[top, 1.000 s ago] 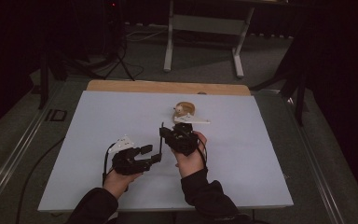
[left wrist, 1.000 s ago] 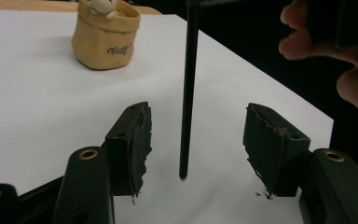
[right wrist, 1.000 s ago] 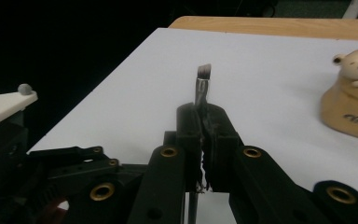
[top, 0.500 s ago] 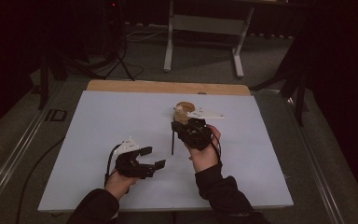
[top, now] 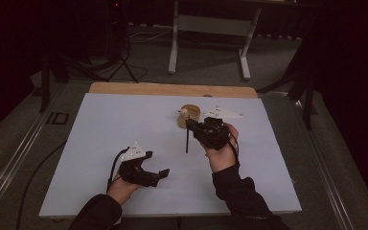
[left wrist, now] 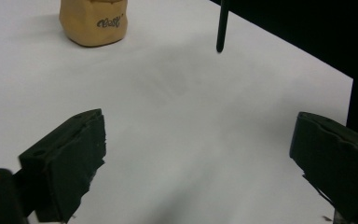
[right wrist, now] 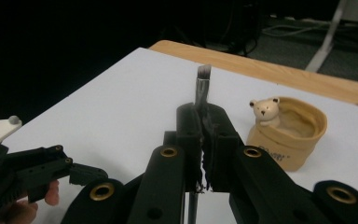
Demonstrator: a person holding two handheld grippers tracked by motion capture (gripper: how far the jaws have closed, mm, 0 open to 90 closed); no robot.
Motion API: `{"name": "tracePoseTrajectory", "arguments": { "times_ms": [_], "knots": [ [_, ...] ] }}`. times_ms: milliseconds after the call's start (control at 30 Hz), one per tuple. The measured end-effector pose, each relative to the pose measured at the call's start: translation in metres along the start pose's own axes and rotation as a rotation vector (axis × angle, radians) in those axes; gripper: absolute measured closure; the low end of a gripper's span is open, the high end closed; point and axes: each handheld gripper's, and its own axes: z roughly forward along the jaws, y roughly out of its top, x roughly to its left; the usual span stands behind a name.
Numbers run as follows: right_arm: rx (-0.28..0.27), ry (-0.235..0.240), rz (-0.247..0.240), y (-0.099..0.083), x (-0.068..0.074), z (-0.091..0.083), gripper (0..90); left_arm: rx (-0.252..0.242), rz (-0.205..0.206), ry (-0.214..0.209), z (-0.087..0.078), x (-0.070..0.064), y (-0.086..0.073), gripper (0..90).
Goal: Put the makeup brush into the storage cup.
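My right gripper (top: 197,129) is shut on a thin black-handled brush (top: 187,142). The handle hangs down toward the table, and the flat bristles (right wrist: 203,74) stick up above the jaws. Just beyond it stands a tan ceramic cup (top: 190,115) with a small bear figure (right wrist: 264,112) on its rim. My left gripper (top: 156,174) rests low near the table's front, open, with nothing between its fingers. In the left gripper view (left wrist: 198,158), the cup (left wrist: 93,21) and the brush handle's end (left wrist: 221,29) lie ahead.
A white board (top: 100,139) covers the table, with a strip of wood (top: 172,89) showing at its far edge. Beyond the table are a dark floor, cables and a metal stand (top: 211,28). My left gripper (right wrist: 51,172) shows at the lower left of the right gripper view.
My right gripper has carried the brush right and farther away, up beside the cup. The left gripper has drifted slightly toward the front edge and stayed open.
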Motion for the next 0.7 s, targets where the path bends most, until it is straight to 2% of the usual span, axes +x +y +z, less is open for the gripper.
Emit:
{"name": "tracePoseTrajectory", "arguments": {
  "times_ms": [133, 400, 633, 700],
  "knots": [
    [-0.006, 0.007, -0.015, 0.003, -0.006, -0.004, 85.9, 0.003, 0.012, 0.009, -0.001, 0.0, 0.0, 2.3],
    [-0.019, -0.001, -0.01, 0.007, -0.017, -0.01, 85.9, 0.005, -0.011, -0.002, -0.003, 0.003, -0.001, 1.3],
    [-0.039, -0.008, -0.018, 0.016, -0.025, -0.015, 85.9, 0.027, -0.016, -0.01, -0.002, 0.003, 0.001, 1.4],
    [-0.054, -0.023, -0.035, 0.021, -0.026, -0.017, 85.9, 0.028, -0.014, -0.006, -0.002, 0.003, 0.0, 1.4]
  ]
}}
